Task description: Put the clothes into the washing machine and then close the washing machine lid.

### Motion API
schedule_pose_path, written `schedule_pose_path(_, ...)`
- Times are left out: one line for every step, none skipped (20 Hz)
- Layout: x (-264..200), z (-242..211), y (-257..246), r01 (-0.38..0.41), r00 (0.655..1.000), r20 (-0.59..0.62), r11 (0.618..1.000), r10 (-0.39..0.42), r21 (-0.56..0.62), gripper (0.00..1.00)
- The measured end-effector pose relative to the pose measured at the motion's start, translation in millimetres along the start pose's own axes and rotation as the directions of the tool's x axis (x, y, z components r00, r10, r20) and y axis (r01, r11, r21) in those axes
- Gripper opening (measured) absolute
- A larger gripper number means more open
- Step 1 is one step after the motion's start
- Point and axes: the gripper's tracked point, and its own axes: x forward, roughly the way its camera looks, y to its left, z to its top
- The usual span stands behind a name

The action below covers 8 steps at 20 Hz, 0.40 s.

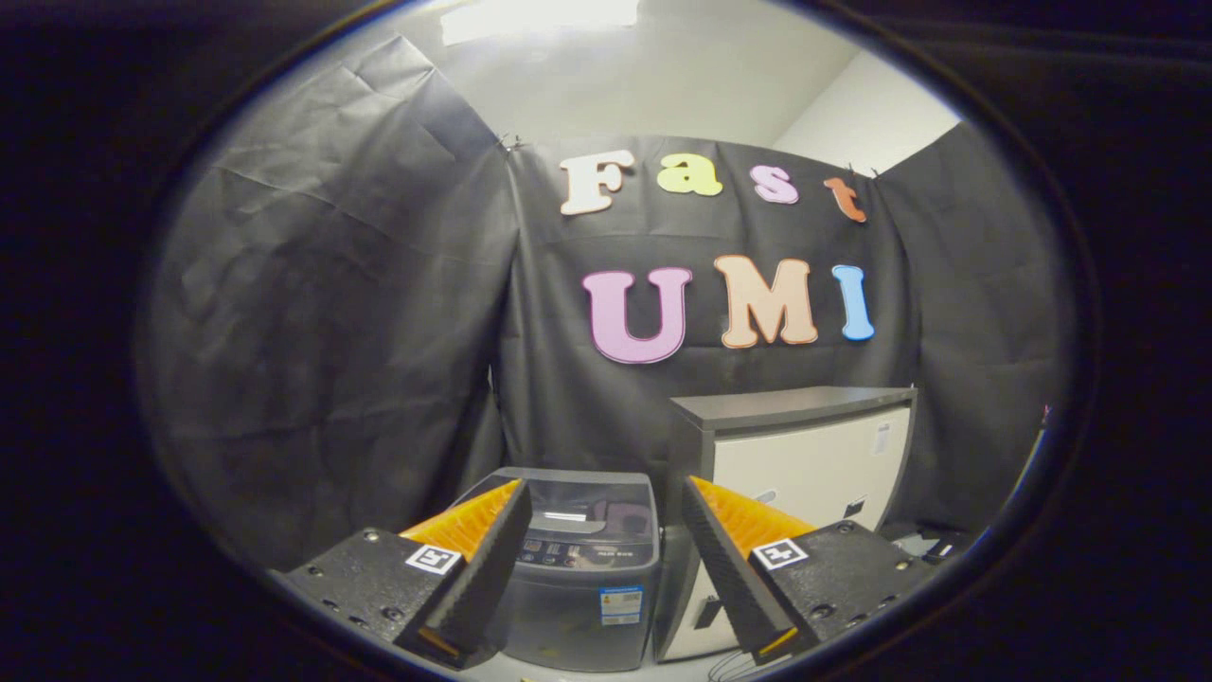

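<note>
Your gripper (606, 530) has its fingers spread wide with nothing between them. Low in the centre of the frame, beyond and between the ribbed fingertips, stands the boxy grey washing machine (585, 578), its smooth, glossy lid (589, 516) down. A squat pale cabinet (805, 455) with a dark flat top stands just right of it.

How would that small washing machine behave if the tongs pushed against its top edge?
The washing machine looks boxy and squat on a flat base, so it would probably slide or stay put rather than tip. Its casing looks rigid, likely plastic, possibly slick. The open tongs frame it with nothing between them.
</note>
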Motion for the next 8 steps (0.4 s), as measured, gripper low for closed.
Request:
schedule_pose_path(-6.1, -1.0, -10.0, 0.025, 1.000, -0.008, 1.000, -0.025, 0.008, 0.96)
schedule_pose_path(-9.5, 2.3, -16.0, 0.029, 1.000, -0.004, 0.999, -0.029, 0.023, 0.96)
schedule_pose_path(-14.4, 7.6, -19.9, 0.026, 1.000, 0.005, 0.999, -0.026, 0.034, 0.97)
schedule_pose_path(-15.5, 10.3, -20.9, 0.022, 1.000, 0.014, 0.999, -0.023, 0.037, 0.97)
schedule_pose_path(-17.8, 11.4, -24.0, 0.026, 0.999, 0.020, 0.999, -0.027, 0.038, 0.97)
schedule_pose_path(-20.4, 14.0, -27.3, 0.026, 0.999, 0.031, 0.999, -0.027, 0.038, 0.97)
schedule_pose_path(-24.1, 14.8, -27.7, 0.019, 0.999, 0.034, 0.999, -0.020, 0.043, 0.97)
schedule_pose_path(-27.0, 16.3, -27.5, 0.009, 0.999, 0.043, 0.999, -0.010, 0.046, 0.97)
